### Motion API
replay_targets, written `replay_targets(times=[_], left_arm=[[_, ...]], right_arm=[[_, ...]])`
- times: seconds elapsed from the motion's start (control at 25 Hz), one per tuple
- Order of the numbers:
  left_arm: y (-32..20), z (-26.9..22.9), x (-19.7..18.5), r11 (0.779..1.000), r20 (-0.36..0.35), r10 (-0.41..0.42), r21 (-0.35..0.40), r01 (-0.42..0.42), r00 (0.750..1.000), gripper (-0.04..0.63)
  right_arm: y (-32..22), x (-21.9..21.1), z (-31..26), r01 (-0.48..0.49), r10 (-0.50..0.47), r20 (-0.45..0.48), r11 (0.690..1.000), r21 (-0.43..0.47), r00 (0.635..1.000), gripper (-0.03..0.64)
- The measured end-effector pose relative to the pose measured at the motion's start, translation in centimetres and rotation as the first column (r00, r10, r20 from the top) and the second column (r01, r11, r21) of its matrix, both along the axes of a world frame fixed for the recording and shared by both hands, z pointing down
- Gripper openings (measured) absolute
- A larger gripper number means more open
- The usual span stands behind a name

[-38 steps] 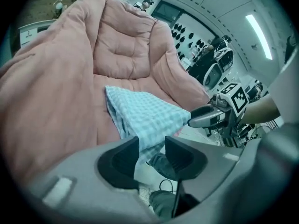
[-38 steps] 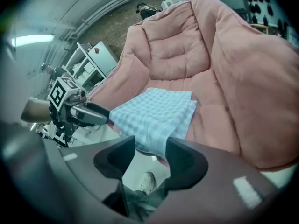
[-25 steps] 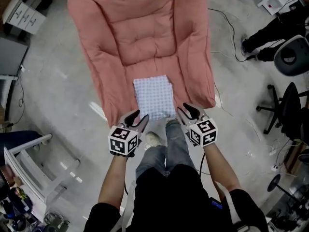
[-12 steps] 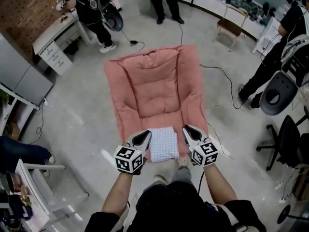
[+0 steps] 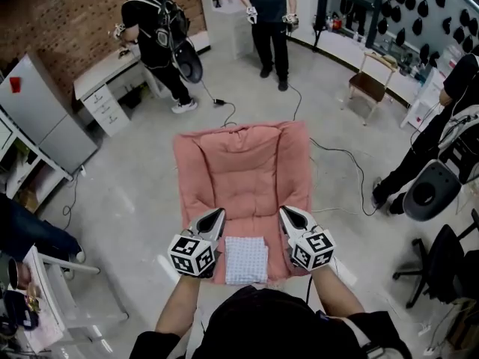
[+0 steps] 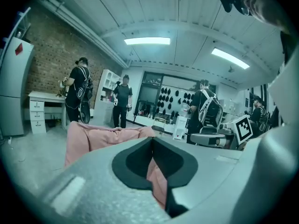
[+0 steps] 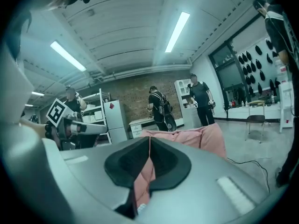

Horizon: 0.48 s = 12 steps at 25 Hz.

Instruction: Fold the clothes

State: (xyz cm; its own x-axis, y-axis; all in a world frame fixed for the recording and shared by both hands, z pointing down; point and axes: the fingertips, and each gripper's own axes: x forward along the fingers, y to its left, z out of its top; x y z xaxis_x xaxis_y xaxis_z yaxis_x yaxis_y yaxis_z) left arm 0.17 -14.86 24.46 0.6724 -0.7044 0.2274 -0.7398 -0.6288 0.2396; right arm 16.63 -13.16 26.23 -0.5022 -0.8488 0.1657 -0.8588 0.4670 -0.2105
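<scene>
A folded blue-and-white checked garment (image 5: 246, 260) lies on the near end of a pink quilted cushion (image 5: 243, 167) spread on the floor. My left gripper (image 5: 216, 215) and right gripper (image 5: 289, 211) hover above it, one on each side, both pointing forward and nearly level. Each has just been closing its jaws, and both are now shut with nothing between them. In the left gripper view the left gripper (image 6: 152, 139) has its tips together, with the pink cushion (image 6: 98, 136) beyond. The right gripper view shows the right gripper (image 7: 149, 138) likewise, above the cushion (image 7: 201, 135).
Two people (image 5: 157, 32) stand at the back near a white desk (image 5: 112, 69). A grey cabinet (image 5: 41, 114) stands at left. A wooden chair (image 5: 370, 81) and office chairs (image 5: 430, 193) are at right. A black cable (image 5: 337, 155) runs across the floor.
Both grippers have risen from beside the garment and their jaws have shut. The head view has tilted up, so more of the room and the whole cushion show.
</scene>
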Motion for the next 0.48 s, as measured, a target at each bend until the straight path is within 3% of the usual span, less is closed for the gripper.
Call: replay_targets(times=[0.32, 0.48], left_arm=[[-2.3, -3.2, 3.3, 0.989, -0.009, -0.079, 0.122, 0.079, 0.997, 0.008], [-2.6, -3.1, 4.2, 0.987, -0.008, -0.091, 0.133, 0.091, 0.996, 0.008]], right_arm=[[-3.6, 3.6, -3.2, 0.041, -0.044, 0.044, 0.997, 0.065, 0.998, 0.005], [-4.3, 4.8, -3.6, 0.034, -0.038, 0.069, 0.997, 0.066, 0.997, 0.005]])
